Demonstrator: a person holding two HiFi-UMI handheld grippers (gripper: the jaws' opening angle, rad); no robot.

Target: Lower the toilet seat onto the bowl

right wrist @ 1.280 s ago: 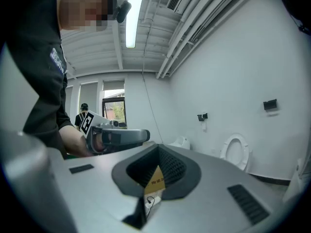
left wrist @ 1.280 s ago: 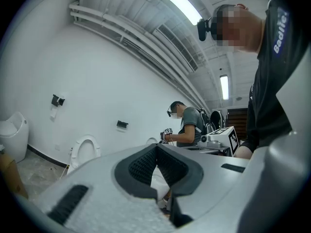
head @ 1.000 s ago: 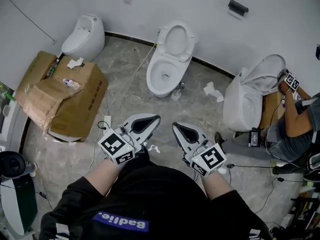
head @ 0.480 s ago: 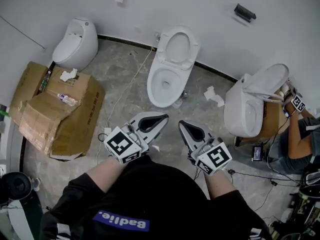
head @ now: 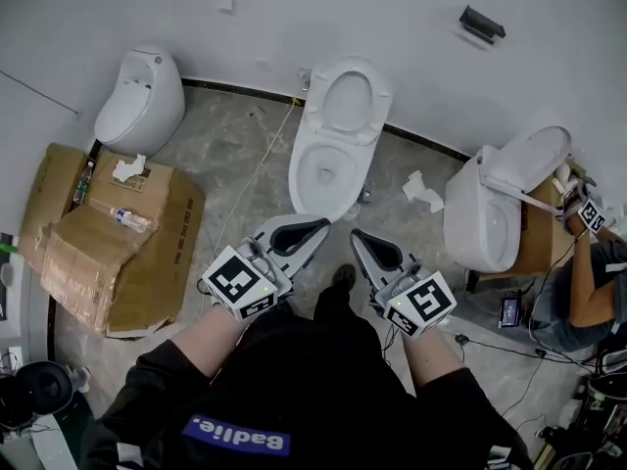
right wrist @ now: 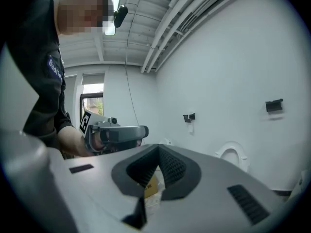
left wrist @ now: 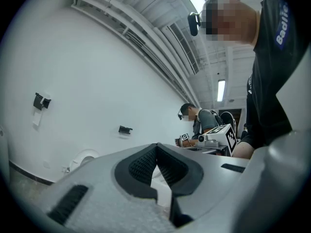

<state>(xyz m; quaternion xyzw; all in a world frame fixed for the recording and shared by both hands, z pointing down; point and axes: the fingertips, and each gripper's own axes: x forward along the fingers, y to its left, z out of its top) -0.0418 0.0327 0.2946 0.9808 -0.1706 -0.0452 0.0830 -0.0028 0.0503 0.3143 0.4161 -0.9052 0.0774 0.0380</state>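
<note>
Midair, left tongs (head: 317, 226), right tongs (head: 355, 235) closed.

Wearer: black short-sleeved top (head: 294, 380), blue rectangular patch with white lettering (head: 240, 434) on the chest. Pale grey moulded-shell left gripper (head: 315, 228) and matching right gripper (head: 356, 237), black ribbed pads (left wrist: 140, 165) lining a teardrop opening. Each carries a white cube with black square markers (head: 235, 284)
</note>
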